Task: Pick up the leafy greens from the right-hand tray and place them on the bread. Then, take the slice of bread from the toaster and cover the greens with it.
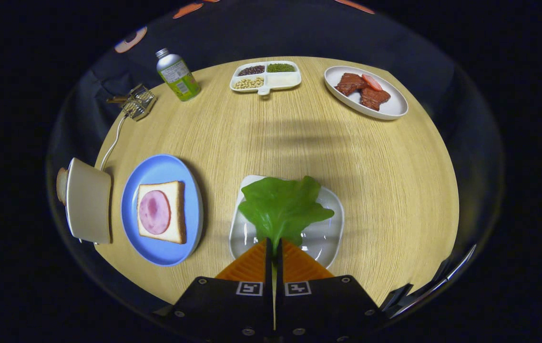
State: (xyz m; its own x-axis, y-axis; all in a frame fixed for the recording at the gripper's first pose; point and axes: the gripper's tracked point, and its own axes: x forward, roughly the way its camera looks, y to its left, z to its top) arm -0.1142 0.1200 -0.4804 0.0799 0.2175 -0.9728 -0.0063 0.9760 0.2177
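Tongs pinch leafy greens over clear tray, w/ bread to the left.

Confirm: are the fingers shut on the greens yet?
Shut on the leafy greens: both orange fingers press together on the stem over the white tray.

No wording can be read anywhere. The green bottle with a silver cap and shoulder, standing near the far left rim of the round wooden table, carries a pale printed label whose print is too small to make out. The black body of the hand-held gripper bears two square black-and-white coded markers, patterns without letters or numbers.
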